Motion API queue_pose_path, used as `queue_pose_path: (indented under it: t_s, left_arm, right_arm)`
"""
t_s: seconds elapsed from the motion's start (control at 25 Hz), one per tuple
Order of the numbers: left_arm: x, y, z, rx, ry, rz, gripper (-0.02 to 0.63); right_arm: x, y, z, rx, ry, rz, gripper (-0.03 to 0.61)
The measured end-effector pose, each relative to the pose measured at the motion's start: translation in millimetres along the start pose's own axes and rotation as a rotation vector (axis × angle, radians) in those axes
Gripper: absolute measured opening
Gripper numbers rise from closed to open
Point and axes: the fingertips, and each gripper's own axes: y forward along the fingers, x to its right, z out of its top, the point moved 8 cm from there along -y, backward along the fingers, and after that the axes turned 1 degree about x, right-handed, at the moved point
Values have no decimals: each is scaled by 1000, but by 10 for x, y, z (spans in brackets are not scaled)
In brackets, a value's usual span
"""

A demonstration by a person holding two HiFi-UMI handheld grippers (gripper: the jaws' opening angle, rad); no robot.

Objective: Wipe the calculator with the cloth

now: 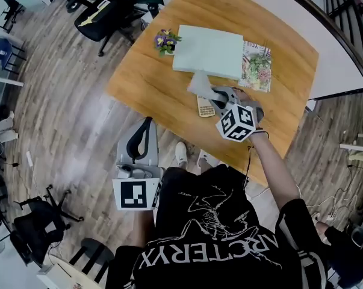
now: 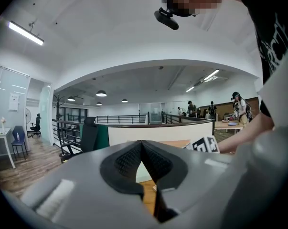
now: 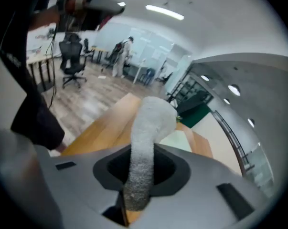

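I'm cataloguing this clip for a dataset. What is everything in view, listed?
table: one, light wood, centre of the head view
calculator: one, beige, on the table near its front edge
cloth: one, grey, just behind the calculator
flat box: one, pale green, on the table behind the cloth
magazine: one, floral cover, right of the flat box
flowers: one small bunch, purple and yellow, left of the flat box
office chairs: at least three, black, on the floor left of the table
left gripper: one, grey, shut and empty, off the table
right gripper: one, grey, shut on the cloth
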Motion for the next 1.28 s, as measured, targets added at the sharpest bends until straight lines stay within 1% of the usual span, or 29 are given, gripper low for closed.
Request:
queue_pose_path:
  t_s: [0.08, 0.16, 0.24, 0.36, 0.44, 0.52, 0.64, 0.76, 0.92, 1.0, 1.12, 1.28]
  left_arm:
    - [-19, -53, -19, -12, 1, 24, 3]
    - [-58, -113, -48, -29, 1, 50, 3]
    - [-109, -194, -73, -46, 4, 81, 3]
    - [-178, -333, -93, -72, 5, 129, 4]
    - [-218, -395, -119, -90, 0, 157, 4]
    - [-239, -436, -161, -118, -15, 176, 4]
    - [-271, -448, -176, -102, -7, 182, 4]
    - [-276, -399, -175, -89, -9, 162, 5]
    - [-198, -298, -209, -118, -38, 115, 3]
    - [-172, -256, -194, -113, -45, 94, 3]
    - [-136, -182, -184, -103, -47, 70, 4]
    - [-129, -143, -207, -110, -42, 51, 4]
  right_arm:
    - [-68, 453, -185, -102, -157, 93, 89]
    - [-127, 821, -350, -168, -268, 158, 89]
    - [-168, 1106, -454, -205, -332, 205, 89]
    - [-200, 1403, -569, -259, -397, 248, 89]
    - [-183, 1556, -642, -292, -401, 258, 89]
    - [-192, 1655, -707, -307, -370, 277, 89]
    - [-287, 1668, -734, -302, -351, 303, 89]
    - [-398, 1594, -679, -279, -362, 328, 89]
    - [-614, 1453, -675, -267, -370, 361, 89]
    - [-730, 1363, -663, -260, -362, 383, 89]
    - [-924, 1230, -701, -251, -385, 407, 89]
    - [-1140, 1097, -727, -240, -406, 428, 89]
